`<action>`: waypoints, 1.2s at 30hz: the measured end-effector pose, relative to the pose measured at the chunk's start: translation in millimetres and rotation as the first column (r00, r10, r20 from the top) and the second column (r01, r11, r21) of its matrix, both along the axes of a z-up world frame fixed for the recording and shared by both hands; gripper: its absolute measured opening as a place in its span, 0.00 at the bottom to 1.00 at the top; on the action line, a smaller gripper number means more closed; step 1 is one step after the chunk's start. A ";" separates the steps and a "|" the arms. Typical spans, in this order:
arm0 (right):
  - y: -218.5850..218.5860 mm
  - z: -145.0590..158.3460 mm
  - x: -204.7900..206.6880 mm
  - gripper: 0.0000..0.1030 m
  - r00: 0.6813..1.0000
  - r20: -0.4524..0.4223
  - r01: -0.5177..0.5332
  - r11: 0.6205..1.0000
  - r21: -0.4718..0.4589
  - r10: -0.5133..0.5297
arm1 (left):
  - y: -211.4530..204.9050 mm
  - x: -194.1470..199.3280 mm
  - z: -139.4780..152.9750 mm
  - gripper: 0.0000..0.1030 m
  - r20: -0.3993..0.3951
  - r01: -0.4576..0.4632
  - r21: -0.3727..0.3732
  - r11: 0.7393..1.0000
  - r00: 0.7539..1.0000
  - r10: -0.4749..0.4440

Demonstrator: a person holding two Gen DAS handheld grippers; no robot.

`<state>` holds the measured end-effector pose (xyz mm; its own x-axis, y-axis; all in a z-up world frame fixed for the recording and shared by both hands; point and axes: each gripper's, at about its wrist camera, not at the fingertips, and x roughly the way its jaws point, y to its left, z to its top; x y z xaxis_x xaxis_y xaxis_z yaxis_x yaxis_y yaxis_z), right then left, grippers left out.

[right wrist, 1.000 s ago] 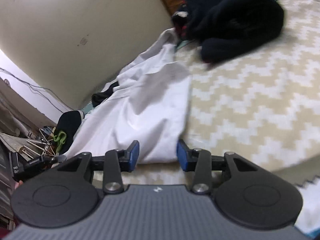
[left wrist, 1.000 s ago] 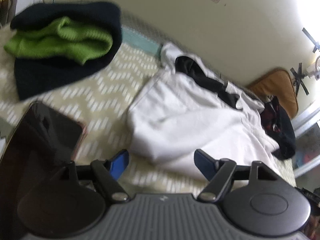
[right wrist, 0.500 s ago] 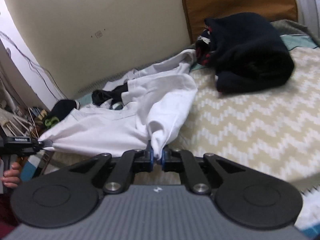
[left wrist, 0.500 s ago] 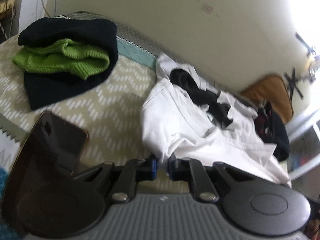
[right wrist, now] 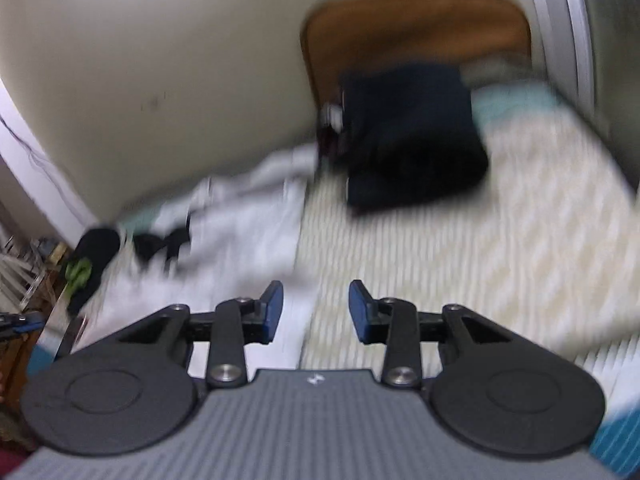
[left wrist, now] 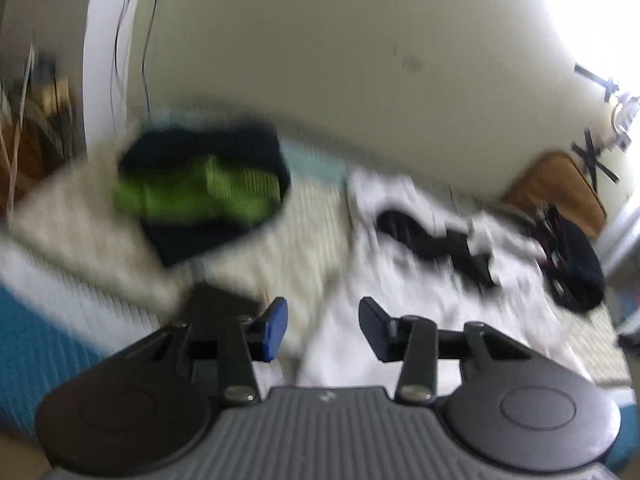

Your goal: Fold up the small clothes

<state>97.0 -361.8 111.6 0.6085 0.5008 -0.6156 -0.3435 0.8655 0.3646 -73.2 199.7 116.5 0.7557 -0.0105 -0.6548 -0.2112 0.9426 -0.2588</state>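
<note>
Half a second ago both grippers pinched the white garment (left wrist: 404, 280); now the left gripper (left wrist: 322, 328) and right gripper (right wrist: 316, 312) have just been opening, jaws parted and empty. The garment lies released mid-frame on the zigzag bedspread (right wrist: 500, 240), farther below both tools than before.

Motion-blurred white garment (left wrist: 400, 280), zigzag bedspread (right wrist: 480, 248)

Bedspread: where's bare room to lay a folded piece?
Widest bare bedspread is the patch right of the white garment, in front of the dark clothes pile. A narrower strip runs between the green-and-black pile and the white garment. Crowded along the wall.
</note>
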 end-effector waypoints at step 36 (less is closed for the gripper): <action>193.7 -44.2 201.1 0.07 0.935 0.072 -0.320 0.911 -0.261 0.349 | -91.1 337.8 -58.1 0.09 -0.139 0.286 0.170 0.943 0.954 -0.265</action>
<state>298.1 -168.1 67.5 0.5045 0.5325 -0.6797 -0.6547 0.7491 0.1009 264.6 108.6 58.3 0.6621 -0.0776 -0.7454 0.0463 0.9970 -0.0627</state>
